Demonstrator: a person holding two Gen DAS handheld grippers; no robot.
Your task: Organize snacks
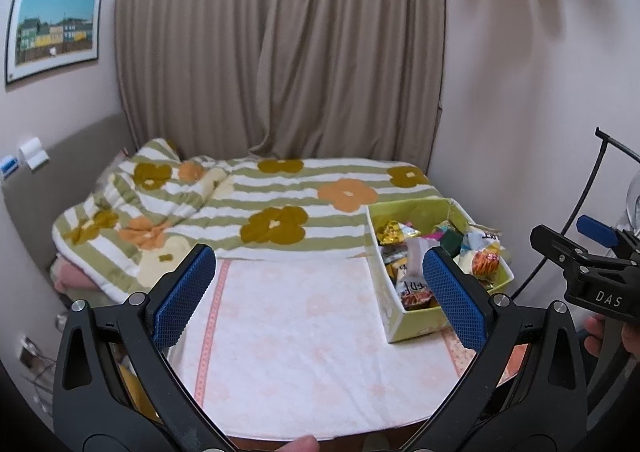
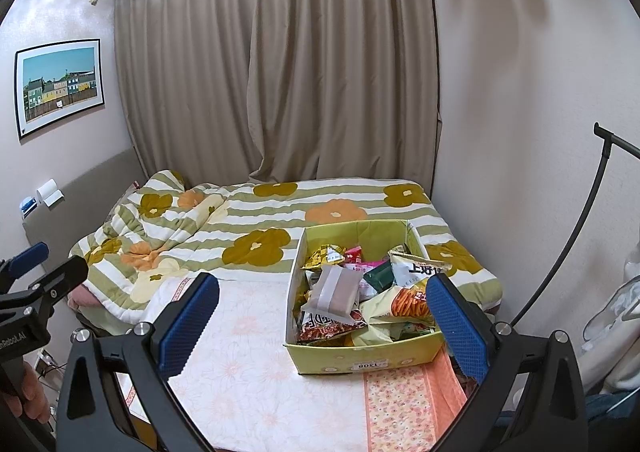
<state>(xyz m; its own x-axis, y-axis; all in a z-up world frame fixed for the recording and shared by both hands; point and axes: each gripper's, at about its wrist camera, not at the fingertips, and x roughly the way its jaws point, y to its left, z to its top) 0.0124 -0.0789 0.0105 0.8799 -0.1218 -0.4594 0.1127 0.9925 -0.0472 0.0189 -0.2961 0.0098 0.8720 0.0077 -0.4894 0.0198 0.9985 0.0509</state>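
Observation:
A yellow-green cardboard box (image 2: 360,362) full of snack packets stands on the right side of a table covered with a pale floral cloth (image 2: 256,384). A grey-brown packet (image 2: 336,294) lies on top, with an orange chip bag (image 2: 404,302) beside it. The box also shows in the left wrist view (image 1: 414,326). My right gripper (image 2: 324,320) is open and empty, held above the table just in front of the box. My left gripper (image 1: 320,288) is open and empty, to the left of the box. The right gripper also shows at the right edge of the left wrist view (image 1: 588,252).
A bed with a green-striped flowered quilt (image 2: 264,232) lies behind the table, under a beige curtain (image 2: 280,72). A black stand with a cable (image 2: 580,236) rises at the right. A framed picture (image 2: 60,86) hangs on the left wall.

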